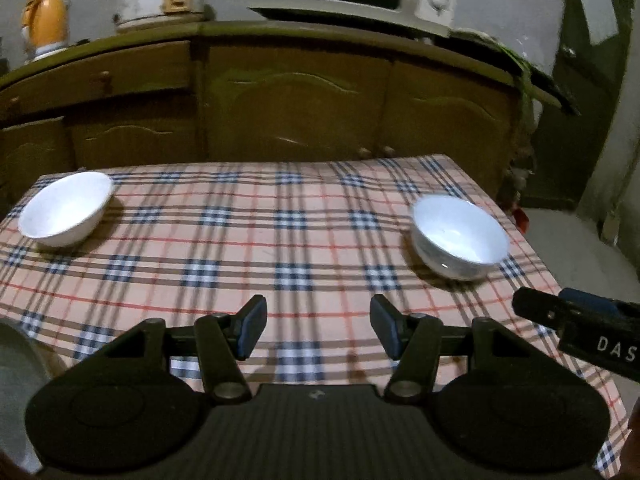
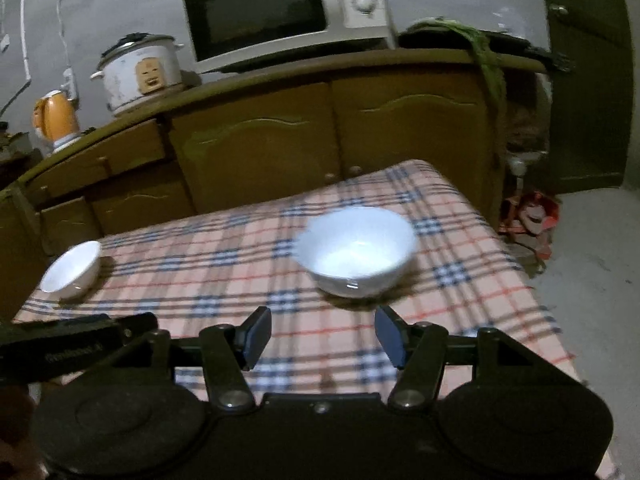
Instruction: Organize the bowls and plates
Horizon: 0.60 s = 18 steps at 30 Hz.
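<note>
Hovering: left gripper (image 1: 318, 326) above the checked-cloth worktop (image 1: 248, 240), jaws partly apart, nothing between them.
Right gripper (image 2: 323, 336): jaws parted, empty, just short of the round white ceramic bowl (image 2: 357, 252).
Second white bowl (image 1: 66, 209): far left corner of the worktop, well apart from the first.
Behind: brown wooden cabinet (image 1: 296, 100), white microwave (image 2: 280, 12).

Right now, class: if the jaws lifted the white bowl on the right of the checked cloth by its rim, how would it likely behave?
The white bowl looks glazed and glossy, so probably slippery. It seems rigid ceramic, likely breakable if dropped. Its narrow foot suggests it could tip if pushed.
</note>
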Motion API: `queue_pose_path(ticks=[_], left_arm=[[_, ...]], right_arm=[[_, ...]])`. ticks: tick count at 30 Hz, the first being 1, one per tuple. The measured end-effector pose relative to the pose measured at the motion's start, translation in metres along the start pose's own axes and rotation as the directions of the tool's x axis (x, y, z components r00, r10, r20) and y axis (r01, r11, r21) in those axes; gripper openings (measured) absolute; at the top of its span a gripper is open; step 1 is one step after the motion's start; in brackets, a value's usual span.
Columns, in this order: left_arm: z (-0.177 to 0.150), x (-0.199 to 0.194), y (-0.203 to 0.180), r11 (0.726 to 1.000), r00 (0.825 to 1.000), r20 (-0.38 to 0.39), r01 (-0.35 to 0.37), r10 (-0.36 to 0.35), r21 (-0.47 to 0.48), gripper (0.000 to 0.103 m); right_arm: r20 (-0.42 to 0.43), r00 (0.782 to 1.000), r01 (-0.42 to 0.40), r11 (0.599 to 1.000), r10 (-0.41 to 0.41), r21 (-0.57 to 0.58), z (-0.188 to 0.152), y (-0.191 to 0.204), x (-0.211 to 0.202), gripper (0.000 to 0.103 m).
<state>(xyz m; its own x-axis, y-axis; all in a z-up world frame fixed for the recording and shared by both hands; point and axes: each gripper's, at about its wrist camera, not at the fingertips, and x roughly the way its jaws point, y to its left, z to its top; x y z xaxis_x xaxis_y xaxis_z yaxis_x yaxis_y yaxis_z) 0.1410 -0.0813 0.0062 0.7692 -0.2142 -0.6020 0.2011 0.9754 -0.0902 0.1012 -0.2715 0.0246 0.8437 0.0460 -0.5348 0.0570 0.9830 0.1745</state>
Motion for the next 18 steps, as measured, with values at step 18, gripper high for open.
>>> queue_pose_path(ticks=[18], left_arm=[[0.042, -0.018, 0.208, 0.938, 0.947, -0.013, -0.319, 0.320, -0.132, 0.067]], right_arm=[[-0.110, 0.970, -0.228, 0.969, 0.218, -0.089, 0.035, 0.218, 0.103, 0.074]])
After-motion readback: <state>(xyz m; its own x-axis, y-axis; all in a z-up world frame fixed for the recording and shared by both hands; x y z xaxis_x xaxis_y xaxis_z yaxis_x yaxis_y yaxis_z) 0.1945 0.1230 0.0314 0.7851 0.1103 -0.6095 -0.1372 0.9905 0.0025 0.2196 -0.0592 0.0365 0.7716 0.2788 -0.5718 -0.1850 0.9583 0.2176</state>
